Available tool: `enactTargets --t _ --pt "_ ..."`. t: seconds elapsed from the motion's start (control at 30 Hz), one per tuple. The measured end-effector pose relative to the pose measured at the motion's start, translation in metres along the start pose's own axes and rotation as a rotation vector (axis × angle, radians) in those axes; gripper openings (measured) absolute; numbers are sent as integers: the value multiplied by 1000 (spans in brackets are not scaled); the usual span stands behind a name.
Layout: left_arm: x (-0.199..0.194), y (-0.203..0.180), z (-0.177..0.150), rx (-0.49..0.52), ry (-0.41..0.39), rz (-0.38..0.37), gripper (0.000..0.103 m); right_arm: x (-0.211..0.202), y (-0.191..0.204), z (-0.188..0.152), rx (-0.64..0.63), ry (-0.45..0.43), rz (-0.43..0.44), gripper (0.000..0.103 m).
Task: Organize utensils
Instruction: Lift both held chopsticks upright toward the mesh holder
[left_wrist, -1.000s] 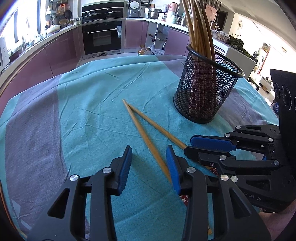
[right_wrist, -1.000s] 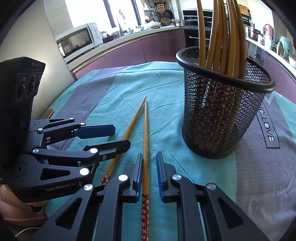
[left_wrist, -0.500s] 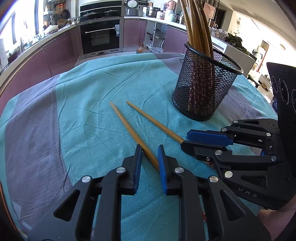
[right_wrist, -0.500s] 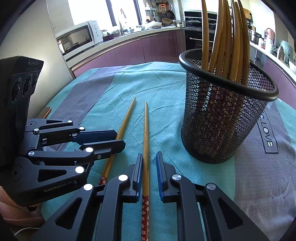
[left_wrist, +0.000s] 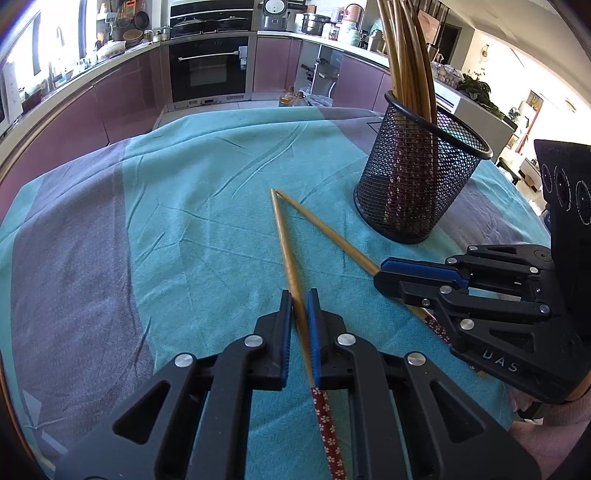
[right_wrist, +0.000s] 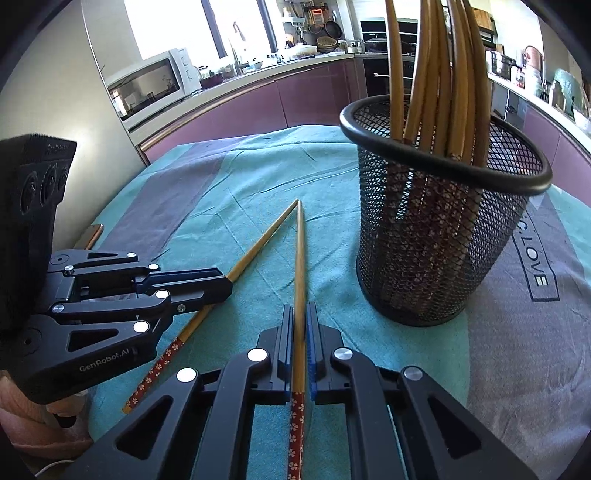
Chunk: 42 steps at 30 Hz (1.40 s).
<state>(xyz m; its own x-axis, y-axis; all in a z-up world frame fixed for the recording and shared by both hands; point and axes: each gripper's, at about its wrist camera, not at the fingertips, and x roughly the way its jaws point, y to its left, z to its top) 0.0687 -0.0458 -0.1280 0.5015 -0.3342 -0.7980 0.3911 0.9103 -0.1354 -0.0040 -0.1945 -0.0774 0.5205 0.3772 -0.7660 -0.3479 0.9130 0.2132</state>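
- Left gripper (left_wrist: 299, 295) has just been closing; its blue pads now pinch the left chopstick (left_wrist: 286, 247)
- Right gripper (right_wrist: 300, 314) clamps the right chopstick (right_wrist: 300, 254)
- Both chopsticks lie on the teal tablecloth (left_wrist: 207, 206), tips touching, beside the mesh holder (left_wrist: 413, 184) full of chopsticks

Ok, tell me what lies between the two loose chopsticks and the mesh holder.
Only bare teal tablecloth separates the two chopsticks from the mesh holder; the right wrist view shows it best.
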Motion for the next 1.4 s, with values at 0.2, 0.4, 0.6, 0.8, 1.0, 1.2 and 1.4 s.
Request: enactTargets --t 0.2,0.4,0.6,0.8,1.0,1.2,1.4 --pt "0 -3 3 12 -3 10 9 -2 -1 0 10 -2 36 6" --pt "7 -7 5 39 13 20 12 2 2 0 3 14 41 6" --pt "9 -5 7 22 14 23 10 4 8 0 -27 24 10 6" --pt "9 -6 8 -4 8 22 8 5 10 0 -36 19 0 6" --pt "6 -6 7 -24 -3 12 7 0 7 1 -14 -4 18 6" --pt "-5 -7 7 -31 -32 1 7 -17 6 3 -9 -54 57 6" --pt "-21 -8 9 -39 -66 -12 7 -34 7 5 -3 -99 88 6"
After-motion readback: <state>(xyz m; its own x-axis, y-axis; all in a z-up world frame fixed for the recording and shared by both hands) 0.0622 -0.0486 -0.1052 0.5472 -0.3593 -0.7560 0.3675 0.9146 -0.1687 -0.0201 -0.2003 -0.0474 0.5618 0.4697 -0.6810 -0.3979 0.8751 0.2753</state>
